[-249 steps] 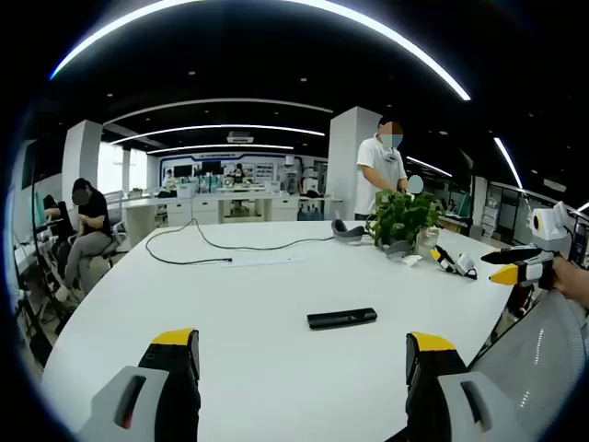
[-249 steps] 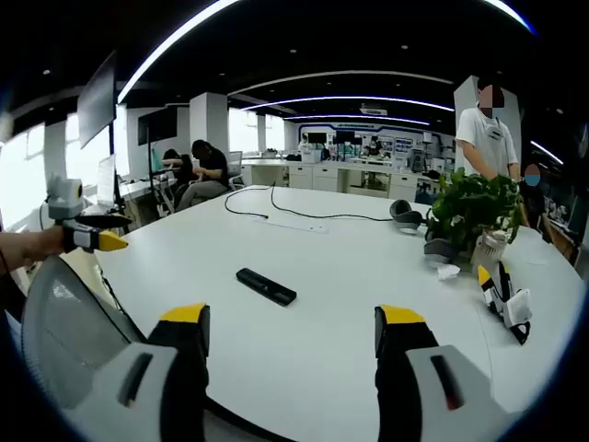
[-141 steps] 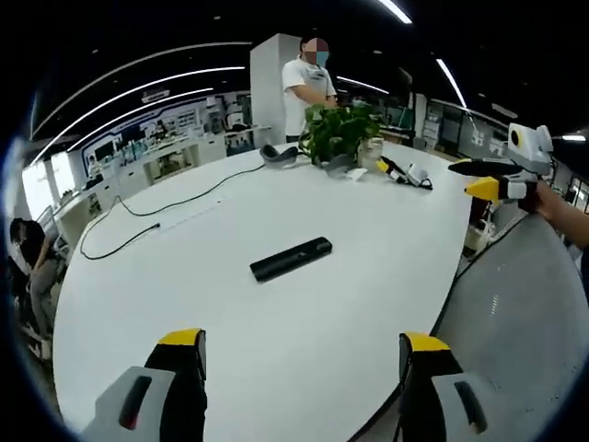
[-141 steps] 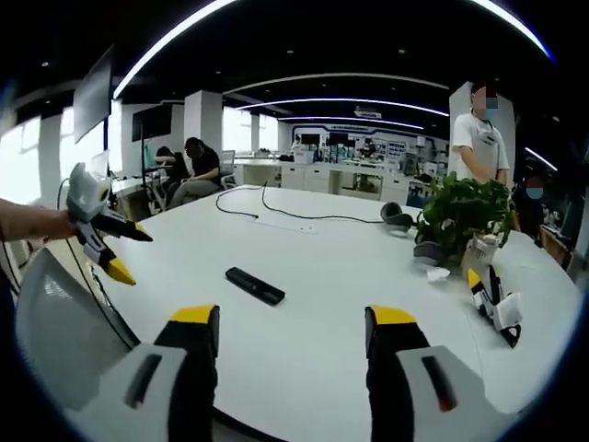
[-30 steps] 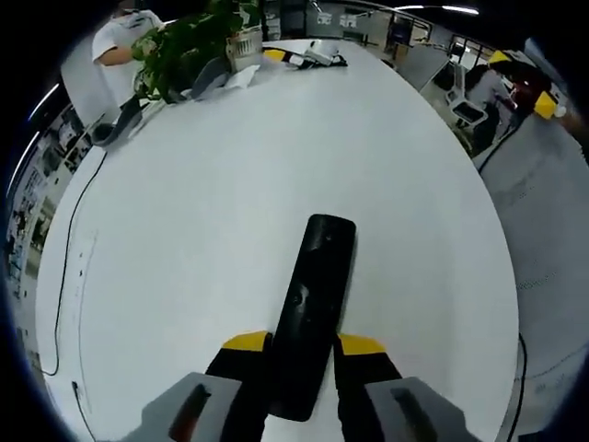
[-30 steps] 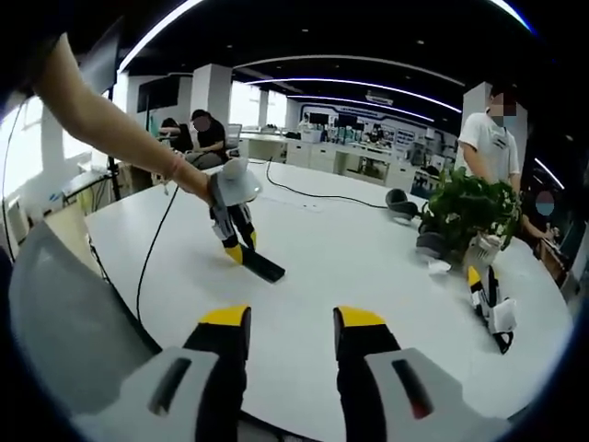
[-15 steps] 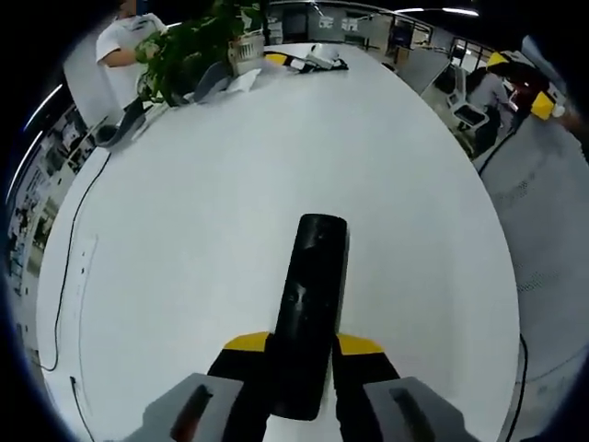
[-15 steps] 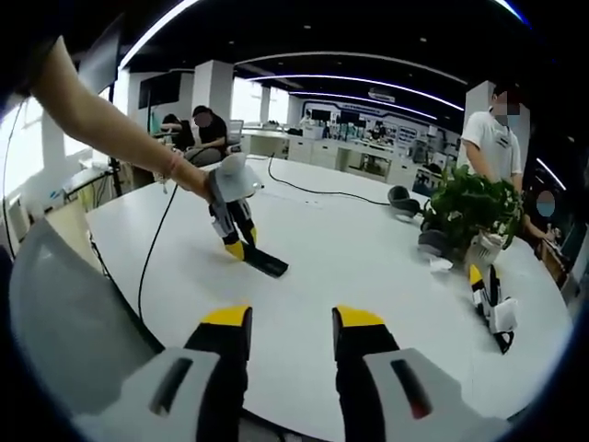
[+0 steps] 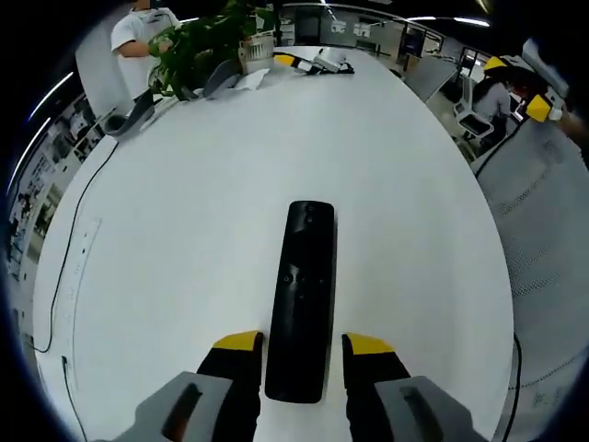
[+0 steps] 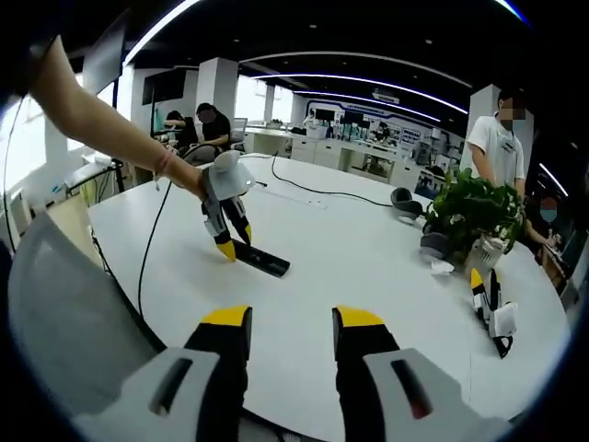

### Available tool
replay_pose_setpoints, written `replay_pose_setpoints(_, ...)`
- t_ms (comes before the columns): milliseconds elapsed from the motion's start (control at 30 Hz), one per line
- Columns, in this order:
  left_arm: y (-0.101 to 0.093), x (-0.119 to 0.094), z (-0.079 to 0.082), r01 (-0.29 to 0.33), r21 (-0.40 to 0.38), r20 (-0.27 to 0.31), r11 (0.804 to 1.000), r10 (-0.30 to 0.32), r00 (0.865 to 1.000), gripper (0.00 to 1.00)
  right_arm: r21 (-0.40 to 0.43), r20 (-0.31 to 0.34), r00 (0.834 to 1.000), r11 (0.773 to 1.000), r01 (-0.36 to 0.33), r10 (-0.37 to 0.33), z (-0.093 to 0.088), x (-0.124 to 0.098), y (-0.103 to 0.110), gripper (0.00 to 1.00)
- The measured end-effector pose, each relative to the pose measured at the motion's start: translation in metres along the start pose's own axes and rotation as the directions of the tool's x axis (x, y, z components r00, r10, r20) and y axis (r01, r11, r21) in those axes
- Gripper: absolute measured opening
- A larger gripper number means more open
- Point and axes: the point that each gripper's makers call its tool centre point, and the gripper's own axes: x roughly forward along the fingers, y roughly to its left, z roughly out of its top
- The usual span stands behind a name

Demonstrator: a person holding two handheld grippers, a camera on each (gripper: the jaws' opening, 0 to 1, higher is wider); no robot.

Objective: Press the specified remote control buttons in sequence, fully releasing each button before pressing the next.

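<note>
L tongs [image 9: 300,346] straddle the near end of the remote [image 9: 301,297], yellow tips just beside its two long edges; a thin gap shows each side, so can't tell if they're clamped on it or only close around it. In the right gripper view the same tongs [image 10: 227,242] angle down onto the remote's [image 10: 260,260] end, held by a hand [image 10: 184,175]. R tongs [image 10: 290,324] hang above the table edge nearer the person, well apart from the remote, tips apart w/ nothing between them.

Table [image 9: 184,193]: big, white, rounded; remote lies flat on it, roughly mid-table, black, long, slim, buttons up. Grey mesh chair back [image 10: 64,313] sits near the remote, off the table edge. Potted plant [image 10: 474,216] stands well beyond the remote, twd the far side. Black cable [image 9: 69,267] trails across the table, apart from the remote. Spare yellow-tipped tool [image 10: 490,308] lies near the plant, well away from the remote.
</note>
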Motion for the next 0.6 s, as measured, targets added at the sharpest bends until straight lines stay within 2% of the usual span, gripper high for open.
replay_pose_setpoints(67, -0.0031, -0.0006, -0.0009, -0.002, 0.013, 0.0, 1.0, 0.002, 1.0, 0.24, -0.001, 0.002, 1.0, 1.0, 0.002, -0.002, 0.0, -0.0001, -0.0003, 0.36)
replay_pose_setpoints(200, -0.0006, -0.0005, -0.0013, -0.002, 0.008, 0.005, 1.0, 0.002, 1.0, 0.24, 0.003, 0.005, 1.0, 1.0, 0.003, -0.003, 0.0002, -0.0002, -0.0009, 0.35)
replay_pose_setpoints(367, -0.0051, -0.0005, -0.0036, 0.022, 0.047, -0.031, 0.999, -0.021, 0.999, 0.24, 0.001, 0.008, 1.0, 1.0, 0.006, -0.006, 0.0004, -0.0003, -0.0013, 0.35)
replay_pose_setpoints(600, -0.0085, -0.0014, -0.0069, 0.031, 0.053, -0.033, 0.998, -0.029, 0.999, 0.24, -0.008, 0.011, 1.0, 1.0, 0.007, -0.007, 0.0012, -0.0001, -0.0016, 0.35)
